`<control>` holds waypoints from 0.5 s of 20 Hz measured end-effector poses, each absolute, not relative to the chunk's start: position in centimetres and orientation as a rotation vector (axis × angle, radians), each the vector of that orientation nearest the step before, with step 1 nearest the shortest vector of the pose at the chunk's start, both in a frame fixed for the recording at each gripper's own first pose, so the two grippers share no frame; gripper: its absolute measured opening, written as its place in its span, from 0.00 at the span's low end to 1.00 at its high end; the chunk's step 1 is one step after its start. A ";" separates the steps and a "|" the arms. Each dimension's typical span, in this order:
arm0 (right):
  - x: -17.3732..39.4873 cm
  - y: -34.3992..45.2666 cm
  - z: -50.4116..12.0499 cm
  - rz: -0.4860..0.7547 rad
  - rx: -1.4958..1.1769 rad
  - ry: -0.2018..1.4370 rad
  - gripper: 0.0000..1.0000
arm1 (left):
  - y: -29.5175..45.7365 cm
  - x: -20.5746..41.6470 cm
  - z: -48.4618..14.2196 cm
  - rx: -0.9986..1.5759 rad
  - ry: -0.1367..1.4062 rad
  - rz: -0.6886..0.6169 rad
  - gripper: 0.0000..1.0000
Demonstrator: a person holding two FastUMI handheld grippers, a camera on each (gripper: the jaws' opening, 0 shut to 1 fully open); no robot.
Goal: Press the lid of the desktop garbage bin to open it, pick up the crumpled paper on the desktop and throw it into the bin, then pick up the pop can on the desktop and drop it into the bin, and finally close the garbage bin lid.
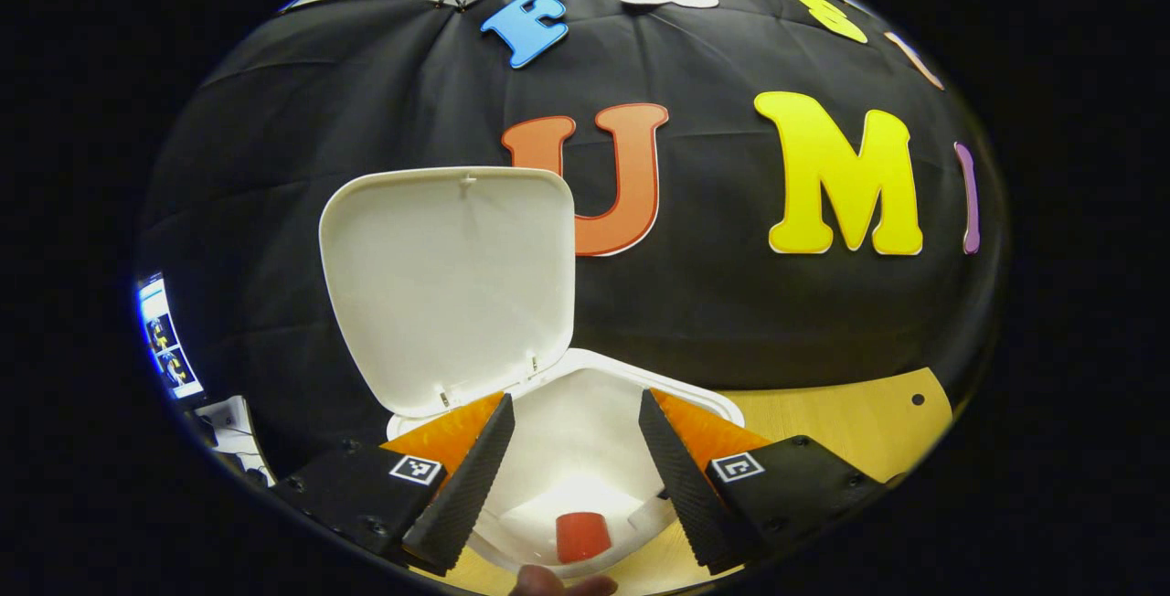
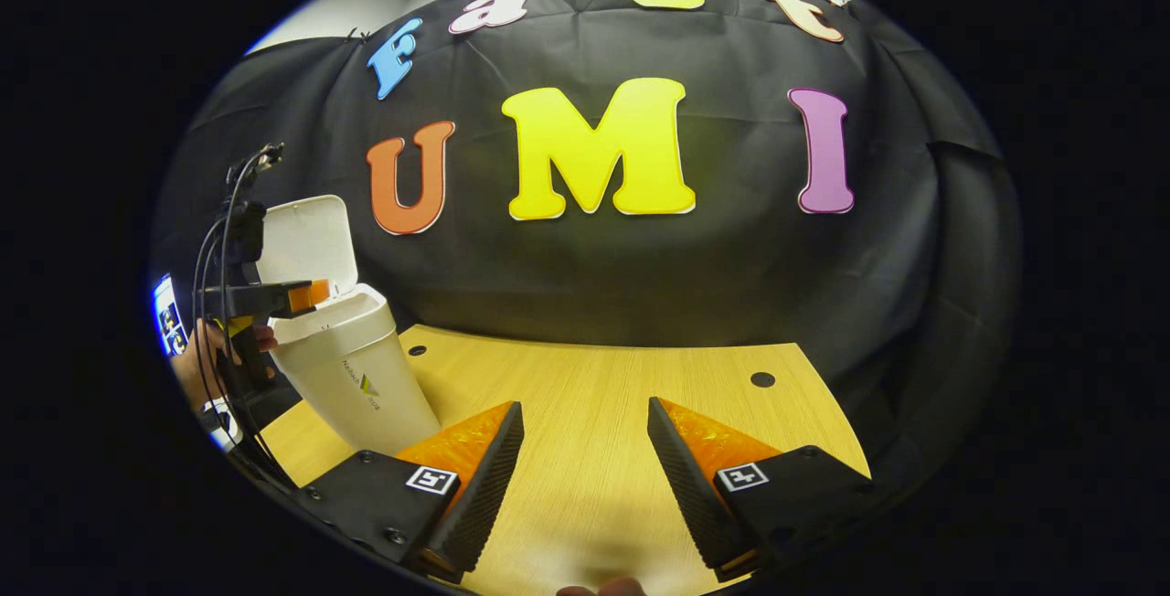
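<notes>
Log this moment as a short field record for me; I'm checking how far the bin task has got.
bin lid: open, standing upright
bin: at the table's left side in the right gripper view
bin contents: red can and something pale beside it
left gripper: open, empty, above the bin's mouth
right gripper: open, empty, over bare table
remaining: lid not yet closed

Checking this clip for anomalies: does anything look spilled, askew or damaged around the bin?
Nothing stands out. The bin stands upright on the table, lid raised, with a red can inside. The left gripper hangs open above it.
</notes>
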State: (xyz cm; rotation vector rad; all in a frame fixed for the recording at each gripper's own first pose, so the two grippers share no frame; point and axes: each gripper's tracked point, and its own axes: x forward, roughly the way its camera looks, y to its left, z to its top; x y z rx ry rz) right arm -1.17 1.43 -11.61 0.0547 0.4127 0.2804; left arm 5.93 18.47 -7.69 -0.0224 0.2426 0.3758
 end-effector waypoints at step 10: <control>-0.4 -0.7 -10.8 0.270 0.096 0.408 0.87 | 17.8 8.5 3.3 -0.007 0.030 0.533 0.90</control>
